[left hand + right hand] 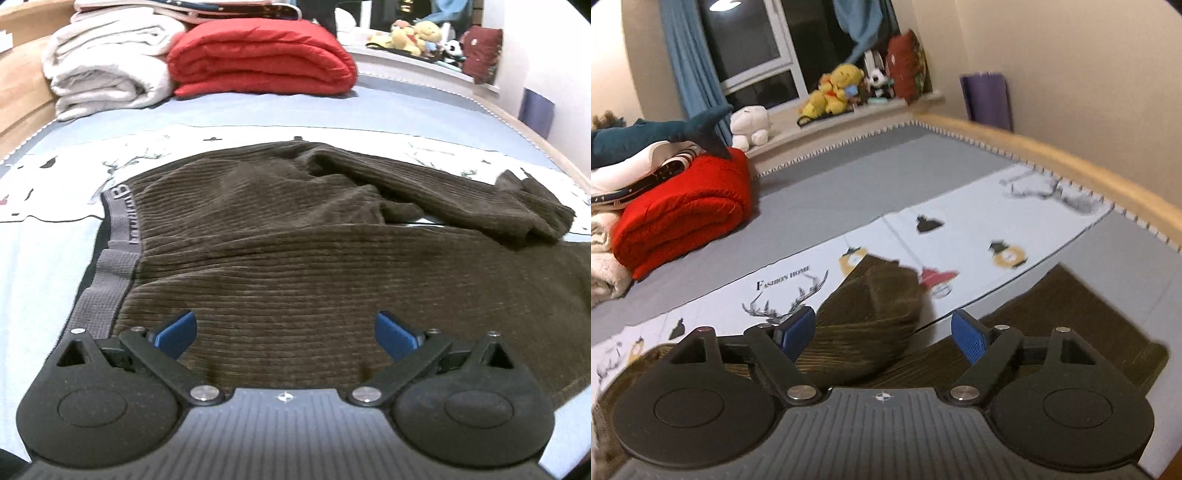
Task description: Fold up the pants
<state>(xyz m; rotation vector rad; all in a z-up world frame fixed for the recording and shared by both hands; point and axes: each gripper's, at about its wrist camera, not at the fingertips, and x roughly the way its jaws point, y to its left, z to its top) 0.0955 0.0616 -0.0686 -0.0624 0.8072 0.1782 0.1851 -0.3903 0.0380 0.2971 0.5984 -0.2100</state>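
Dark brown corduroy pants lie spread on the bed, grey waistband to the left, one leg folded across the upper right with its cuff at the far right. My left gripper hovers over the near part of the pants, open, blue pads wide apart with nothing between them. In the right wrist view, a bunched pant leg end lies on the printed sheet just ahead of my right gripper, which is open and holds nothing. More brown fabric lies to its right.
A folded red quilt and a folded white blanket sit at the far side of the bed. Stuffed toys line the windowsill. A wooden bed rail runs along the right. Grey sheet lies beyond the printed cloth.
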